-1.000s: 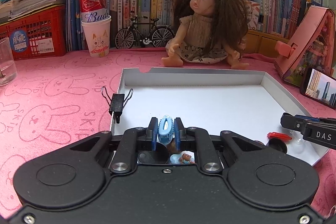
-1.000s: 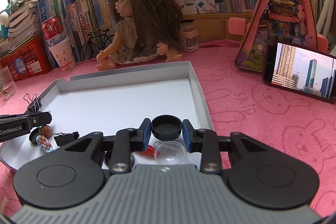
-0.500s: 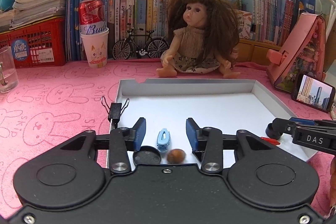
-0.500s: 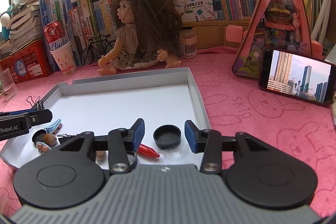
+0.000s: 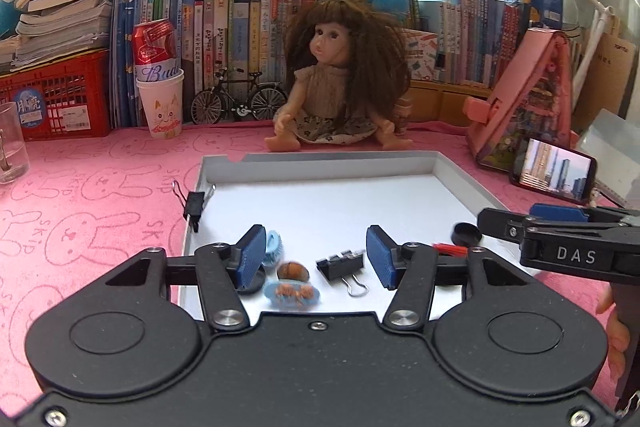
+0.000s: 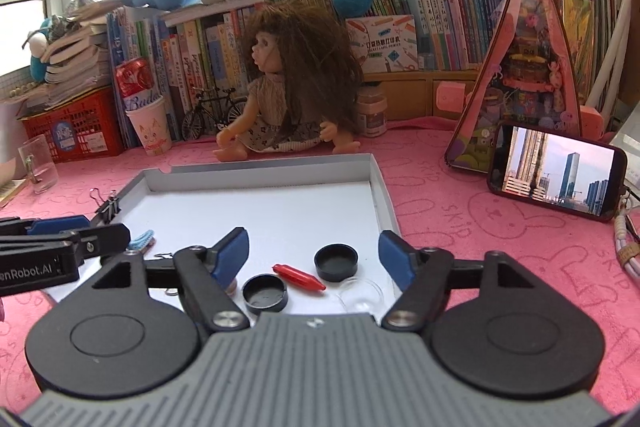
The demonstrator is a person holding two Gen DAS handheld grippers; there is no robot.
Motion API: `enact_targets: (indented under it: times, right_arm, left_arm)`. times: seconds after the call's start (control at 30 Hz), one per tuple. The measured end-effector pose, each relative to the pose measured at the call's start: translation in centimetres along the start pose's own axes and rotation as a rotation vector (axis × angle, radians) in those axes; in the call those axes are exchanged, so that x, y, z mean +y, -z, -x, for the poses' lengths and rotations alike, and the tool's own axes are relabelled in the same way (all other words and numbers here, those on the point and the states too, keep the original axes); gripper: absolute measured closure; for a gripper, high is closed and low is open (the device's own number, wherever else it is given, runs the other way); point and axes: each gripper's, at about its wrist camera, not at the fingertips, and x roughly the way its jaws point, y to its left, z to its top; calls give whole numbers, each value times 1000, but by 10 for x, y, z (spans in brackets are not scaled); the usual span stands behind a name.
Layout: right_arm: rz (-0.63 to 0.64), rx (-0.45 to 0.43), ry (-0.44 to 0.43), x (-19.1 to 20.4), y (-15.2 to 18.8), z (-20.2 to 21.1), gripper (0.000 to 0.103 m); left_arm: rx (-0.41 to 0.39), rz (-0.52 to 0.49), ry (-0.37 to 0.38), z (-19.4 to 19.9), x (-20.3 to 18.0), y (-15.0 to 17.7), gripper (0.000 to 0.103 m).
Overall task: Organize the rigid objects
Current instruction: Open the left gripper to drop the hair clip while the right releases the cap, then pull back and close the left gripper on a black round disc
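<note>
A shallow white tray [image 5: 320, 163] [image 6: 376, 183] lies on the pink cloth. At its near edge lie a light blue hair clip [image 5: 273, 247], a brown nut [image 5: 292, 271], a small blue figure toy [image 5: 292, 293], a black binder clip [image 5: 340, 265], a red pen-like piece [image 6: 299, 277], two black caps [image 6: 336, 262] [image 6: 265, 293] and a clear dome [image 6: 360, 295]. My left gripper [image 5: 316, 259] is open and empty above them. My right gripper [image 6: 314, 253] is open and empty over the caps.
Another black binder clip [image 5: 195, 205] is clipped on the tray's left rim. A doll [image 5: 340, 83] sits behind the tray. A phone [image 6: 556, 175] leans on a pink toy house [image 6: 528, 67] at the right. A glass [image 5: 12, 143], paper cup [image 5: 162, 107] and books stand behind.
Both grippers opened wide and drew back and up. The left one released the blue hair clip, the right one released the black cap; both objects now lie in the tray.
</note>
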Motion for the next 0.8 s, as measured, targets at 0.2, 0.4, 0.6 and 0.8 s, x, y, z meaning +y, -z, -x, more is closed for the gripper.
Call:
enact_targets:
  times: [0.2, 0.4, 0.6, 0.8]
  right_arm:
    - [30, -21, -16, 3, 8, 25, 18]
    - [56, -24, -20, 1, 25, 50, 18]
    - [88, -17, -9, 0, 45, 67, 17]
    - [122, -25, -35, 3, 64, 86, 16]
  left_arm:
    - [10, -4, 54, 25, -7, 16, 48]
    - [37, -61, 107, 45, -18, 35, 48]
    - [73, -102, 147, 53, -26, 51, 48]
    - [99, -107, 193, 54, -33, 59, 48]
